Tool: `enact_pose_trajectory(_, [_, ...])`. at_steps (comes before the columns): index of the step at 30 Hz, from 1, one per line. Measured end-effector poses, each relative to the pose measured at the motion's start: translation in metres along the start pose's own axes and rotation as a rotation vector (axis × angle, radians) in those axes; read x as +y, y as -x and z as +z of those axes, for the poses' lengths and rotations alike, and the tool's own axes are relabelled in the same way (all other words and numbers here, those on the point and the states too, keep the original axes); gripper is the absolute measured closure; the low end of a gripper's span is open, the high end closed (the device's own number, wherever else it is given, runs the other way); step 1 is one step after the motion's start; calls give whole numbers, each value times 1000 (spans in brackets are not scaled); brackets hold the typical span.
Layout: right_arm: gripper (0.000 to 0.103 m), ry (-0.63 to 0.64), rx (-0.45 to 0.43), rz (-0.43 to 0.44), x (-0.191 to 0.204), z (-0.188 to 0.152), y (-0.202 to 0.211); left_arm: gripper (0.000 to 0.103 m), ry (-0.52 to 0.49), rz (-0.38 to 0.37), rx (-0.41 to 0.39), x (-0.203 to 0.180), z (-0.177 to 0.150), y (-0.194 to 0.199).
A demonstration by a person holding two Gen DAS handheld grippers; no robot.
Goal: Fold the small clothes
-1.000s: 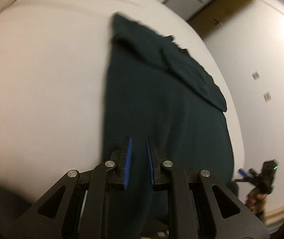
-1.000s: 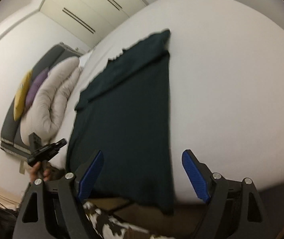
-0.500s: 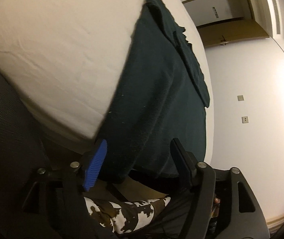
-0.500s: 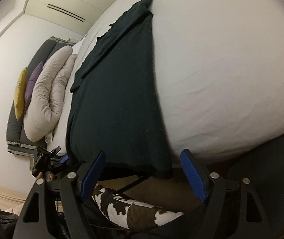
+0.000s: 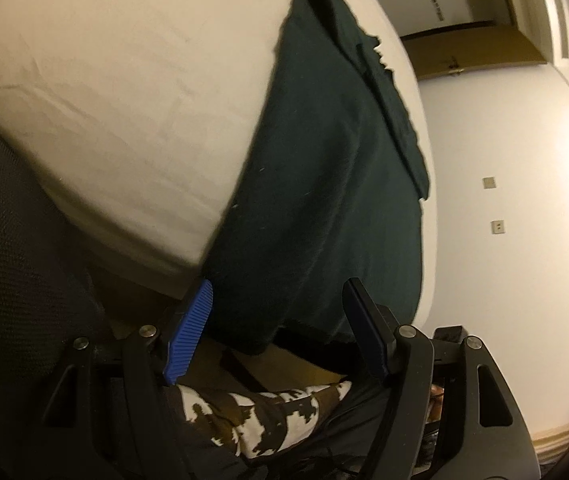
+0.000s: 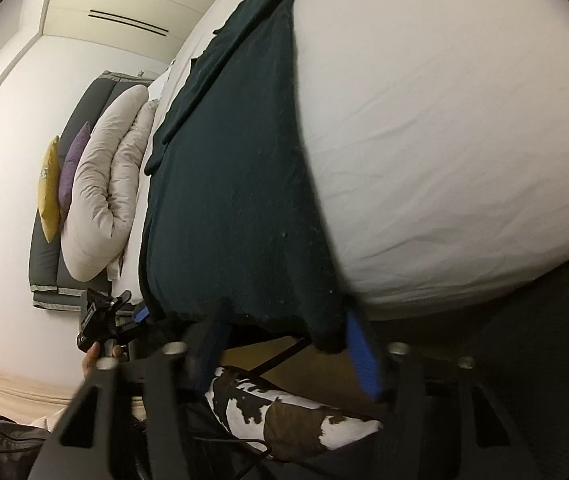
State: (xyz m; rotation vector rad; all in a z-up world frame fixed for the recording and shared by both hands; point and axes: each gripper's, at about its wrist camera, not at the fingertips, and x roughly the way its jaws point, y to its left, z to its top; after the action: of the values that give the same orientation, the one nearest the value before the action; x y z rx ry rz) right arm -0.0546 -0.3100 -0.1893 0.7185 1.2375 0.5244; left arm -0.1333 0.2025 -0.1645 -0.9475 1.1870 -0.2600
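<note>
So this looks like the grab-the-hem step, right before a fold. The dark green garment [image 5: 324,168] is laid out flat and lengthwise on the white bed [image 5: 124,100], with its near hem hanging a bit over the mattress edge toward the person (the far end has a sleeve or collar part already folded across it, up around 12 o'clock in both views).

The left hand-held gripper [image 5: 280,328] is at the hem's left corner, jaws spread wide with the cloth edge hanging between them, pads not pressing on anything, so it's released for now. The right hand-held gripper [image 6: 284,344] is at the other corner, at about 6 o'clock in its own view, and its jaws are closing. The hem corner dangles right between them, the blue pad sitting just beside the cloth at roughly 4 o'clock of that corner, but I can't see it actually pinching yet.

My guess at what's next: both sides need to clamp down on the hem corners, then lift together and carry the near edge up toward the far end to halve it. The tricky bit is catching the whole hem thickness and keeping the two corners level so the fold lands square (knit fabric like this probably sags in the middle).
</note>
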Motion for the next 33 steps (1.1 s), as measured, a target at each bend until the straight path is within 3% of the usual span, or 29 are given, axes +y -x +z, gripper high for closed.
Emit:
enact_pose_trajectory(2, [87,13,-2,-12,3,-1,0,37,8,10,1,0,0,-1])
enact_pose_trajectory(5, [94,16,-50,20,7,-2,9,37,32,10,-9,4,-1,0])
enact_pose_trajectory(12, [95,12,-186,156,24,5,46,37,93,8,-49,9,-6,13])
enact_pose_trajectory(21, [95,-12,-227,253,37,16,55,37,147,154,-31,3,-19,6])
enact_pose_trajectory(24, [95,-29,-242,269,33,20,58,36,186,119,-26,10,-21,-4])
enact_pose_trajectory(27, [95,-45,-240,270,28,22,55,37,229,22,-55,23,-22,-10])
enact_pose_trajectory(29, [95,-54,-232,266,25,22,51,53,239,-25,-68,26,-23,-10])
enact_pose_trajectory(30, [95,-58,-230,265,23,21,50,73,239,-40,-65,26,-24,-10])
enact_pose_trajectory(33, [95,-65,-227,253,21,21,49,86,238,-61,-69,27,-28,-7])
